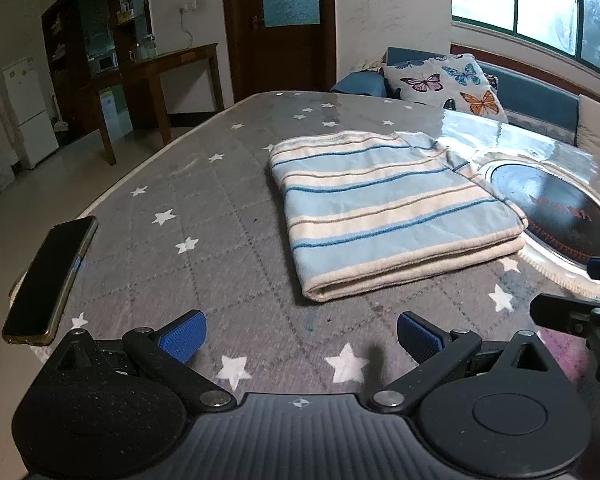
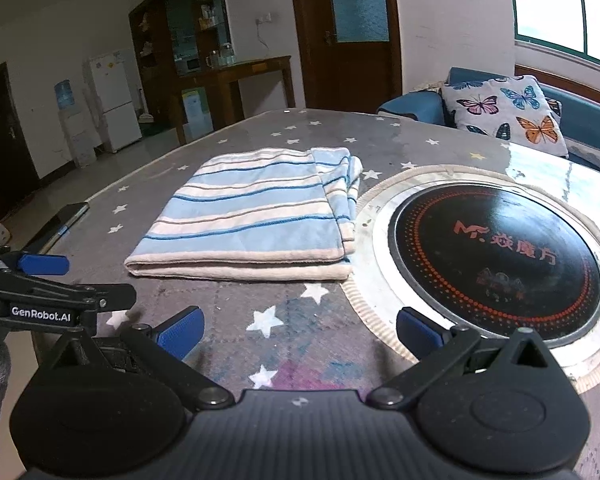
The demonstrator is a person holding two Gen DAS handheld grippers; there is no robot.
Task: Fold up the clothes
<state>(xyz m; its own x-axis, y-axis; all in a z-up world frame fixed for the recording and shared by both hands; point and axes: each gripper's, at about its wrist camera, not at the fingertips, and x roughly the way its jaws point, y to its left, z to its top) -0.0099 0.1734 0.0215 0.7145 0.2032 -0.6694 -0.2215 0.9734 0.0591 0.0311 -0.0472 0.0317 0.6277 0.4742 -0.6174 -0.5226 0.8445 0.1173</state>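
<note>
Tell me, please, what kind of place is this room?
Most likely a home's living and dining area. A sofa with a butterfly cushion stands under the window, a white fridge stands in the back, and the star-patterned table with a built-in round cooktop bears a folded striped cloth.

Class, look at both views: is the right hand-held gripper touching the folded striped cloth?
Apart. The right wrist view shows the right hand-held gripper open, with bare starred table cover between its fingertips and the folded striped cloth.

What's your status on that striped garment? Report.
Left gripper open, empty. Right gripper open, empty. Striped garment folded on the table, beside the round cooktop. Nothing in the way.
</note>
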